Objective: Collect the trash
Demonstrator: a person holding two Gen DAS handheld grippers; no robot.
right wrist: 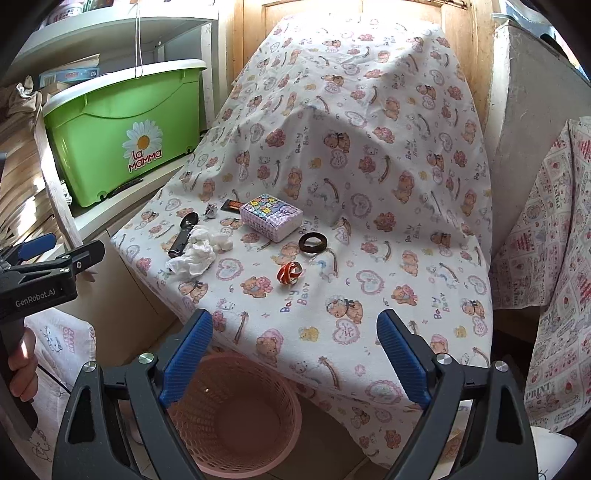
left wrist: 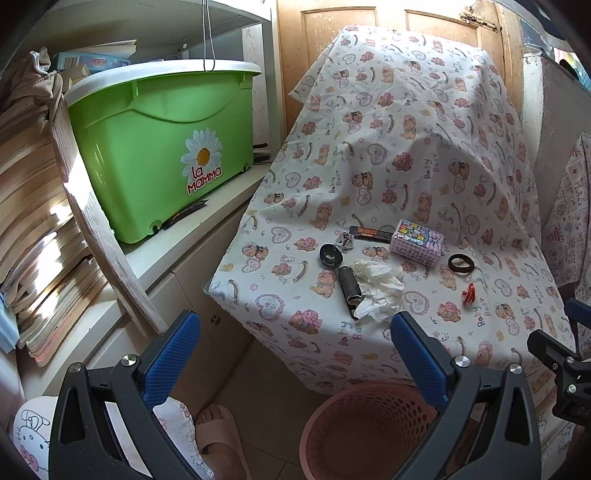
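Two grippers are hovering wide open and holding nothing: the left gripper (left wrist: 295, 354) and the right gripper (right wrist: 295, 350). The crumpled tissue (right wrist: 195, 254) is lying on the cloth-covered table (right wrist: 406, 258), above the empty pink basket (right wrist: 236, 417). I think pinching the tissue's raised middle is working best, avoiding the spoon (right wrist: 183, 230) touching it.

Sunlit wooden door (left wrist: 388, 22), white shelving (left wrist: 166, 254)
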